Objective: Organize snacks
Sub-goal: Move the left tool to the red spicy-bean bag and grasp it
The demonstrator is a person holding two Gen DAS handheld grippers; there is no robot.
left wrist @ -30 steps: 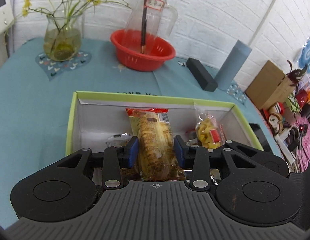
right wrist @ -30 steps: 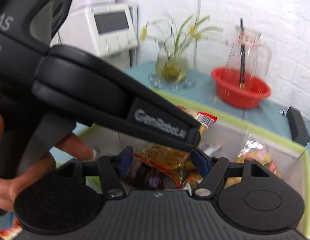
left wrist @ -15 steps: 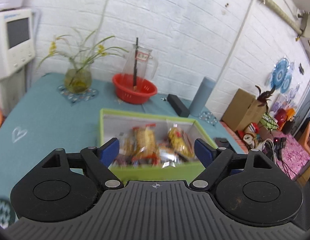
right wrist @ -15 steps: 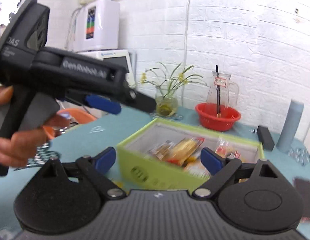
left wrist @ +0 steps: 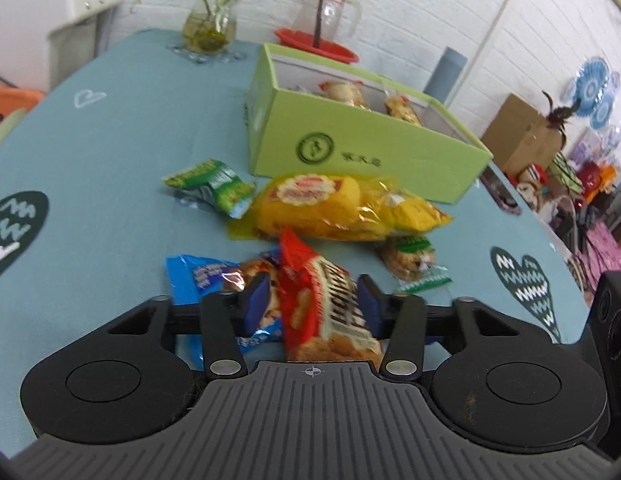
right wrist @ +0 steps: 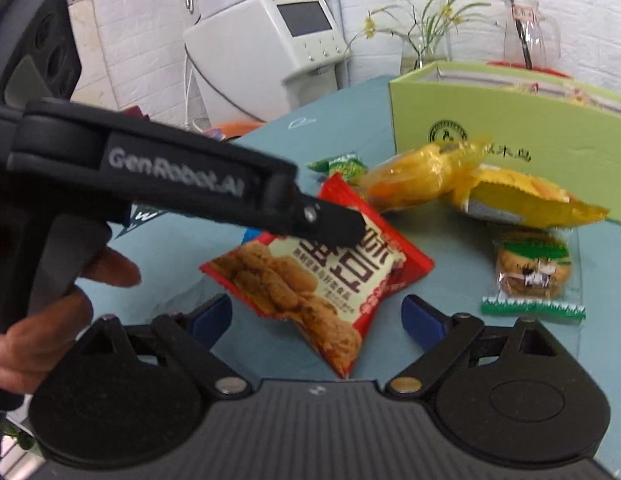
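Left wrist camera: mounted behind the left gripper [left wrist: 312,304], looking forward and down along its fingers, very close to the red cookie packet [left wrist: 330,312] standing between them. Ahead of the fingers lie the yellow snack bag [left wrist: 330,208] and the green box [left wrist: 370,148], with the white brick wall beyond. Right wrist camera: behind the right gripper [right wrist: 316,318], also tilted down, close over the tabletop, facing the same box [right wrist: 510,120] from further to the right. Shared by both views: red cookie packet [right wrist: 318,276], yellow bag [right wrist: 430,180], round cookie in its clear wrapper [left wrist: 410,260] [right wrist: 532,272], flower vase, glass pitcher. The right view also takes in the left gripper [right wrist: 350,228] side-on.
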